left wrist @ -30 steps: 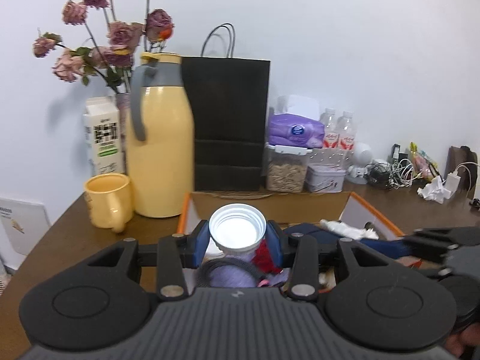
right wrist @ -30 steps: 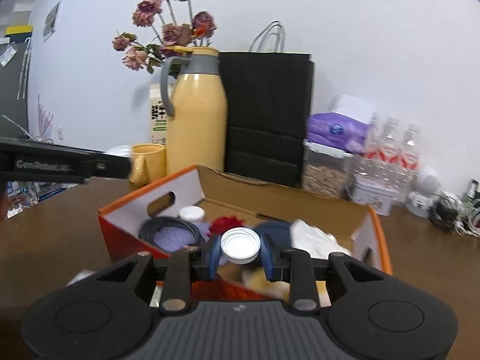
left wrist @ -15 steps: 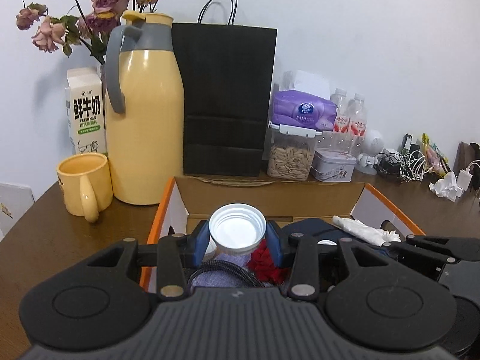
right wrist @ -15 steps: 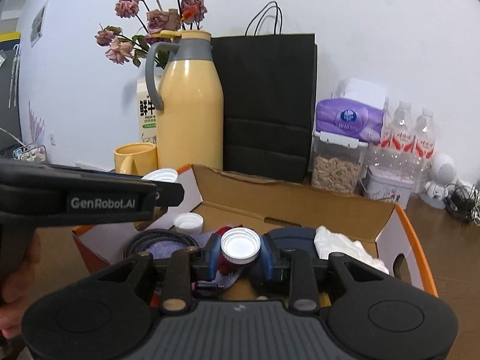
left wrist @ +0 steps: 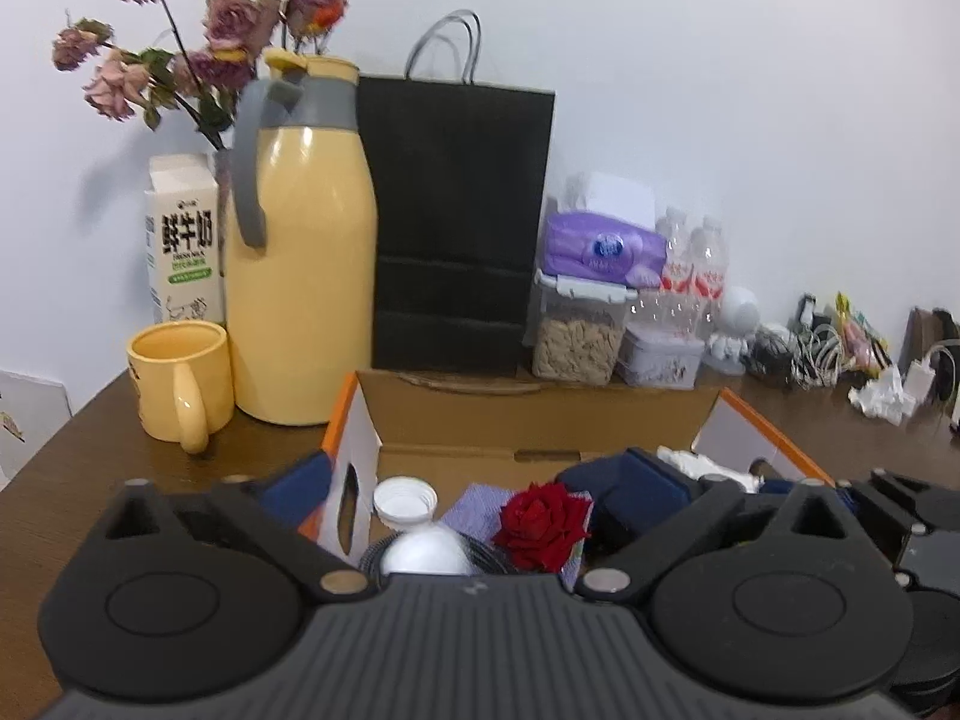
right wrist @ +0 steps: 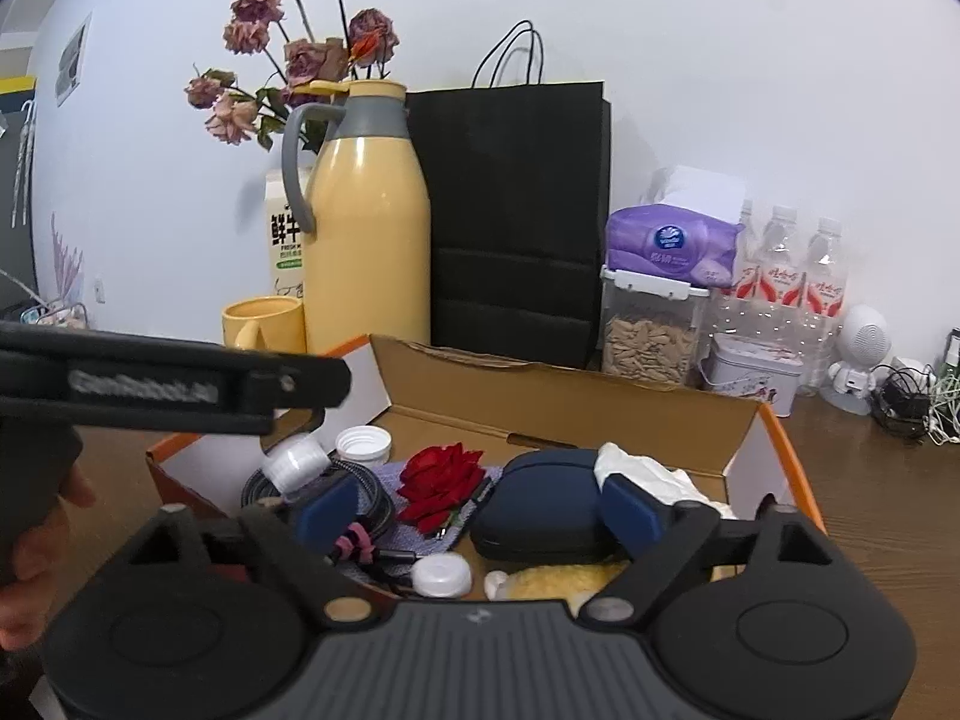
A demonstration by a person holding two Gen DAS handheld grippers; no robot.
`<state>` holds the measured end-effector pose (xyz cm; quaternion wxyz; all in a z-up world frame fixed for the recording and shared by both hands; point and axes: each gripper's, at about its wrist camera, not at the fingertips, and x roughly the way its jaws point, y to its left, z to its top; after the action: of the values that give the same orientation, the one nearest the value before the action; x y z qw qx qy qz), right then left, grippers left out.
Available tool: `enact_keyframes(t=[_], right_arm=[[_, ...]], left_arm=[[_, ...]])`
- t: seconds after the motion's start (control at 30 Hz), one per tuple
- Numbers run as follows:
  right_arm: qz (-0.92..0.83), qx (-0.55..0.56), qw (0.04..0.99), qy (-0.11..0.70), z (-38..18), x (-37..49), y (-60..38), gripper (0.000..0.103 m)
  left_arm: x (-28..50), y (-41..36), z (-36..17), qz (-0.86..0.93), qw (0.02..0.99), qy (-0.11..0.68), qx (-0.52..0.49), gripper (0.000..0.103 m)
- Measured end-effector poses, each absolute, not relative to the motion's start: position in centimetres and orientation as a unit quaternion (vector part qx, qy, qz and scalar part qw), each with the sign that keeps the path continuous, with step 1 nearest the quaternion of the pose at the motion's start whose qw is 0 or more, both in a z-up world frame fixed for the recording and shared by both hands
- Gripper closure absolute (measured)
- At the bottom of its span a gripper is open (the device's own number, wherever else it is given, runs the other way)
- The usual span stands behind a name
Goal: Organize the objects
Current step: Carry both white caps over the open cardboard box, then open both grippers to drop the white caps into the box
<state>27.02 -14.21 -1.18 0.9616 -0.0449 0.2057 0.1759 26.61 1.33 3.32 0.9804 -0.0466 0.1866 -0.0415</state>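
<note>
Wooden tabletop; open cardboard box under both tools. Left gripper jaws just opened wide, empty; white bottle dropped between its fingers. Right gripper likewise spread, white cap released below, into box.

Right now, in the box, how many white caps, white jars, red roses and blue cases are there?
White caps: 2
White jar: 1
Red rose: 1
Blue case: 1
Total: 5
</note>
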Motion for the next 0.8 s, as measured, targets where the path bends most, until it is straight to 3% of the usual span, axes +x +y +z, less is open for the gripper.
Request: enact_keyframes(t=[0.07, 0.8], right_arm=[[0.175, -0.042, 0.962, 0.205, -1.2, 26.9, -14.3, 0.0], [0.168, -0.048, 0.964, 0.199, -0.2, 24.9, -15.1, 0.0]], left_arm=[[26.4, 1.3, 3.5, -0.041, 0.981, 0.185, -0.047, 0.0], [23.2, 1.0, 4.9, -0.039, 0.982, 0.178, -0.05, 0.0]])
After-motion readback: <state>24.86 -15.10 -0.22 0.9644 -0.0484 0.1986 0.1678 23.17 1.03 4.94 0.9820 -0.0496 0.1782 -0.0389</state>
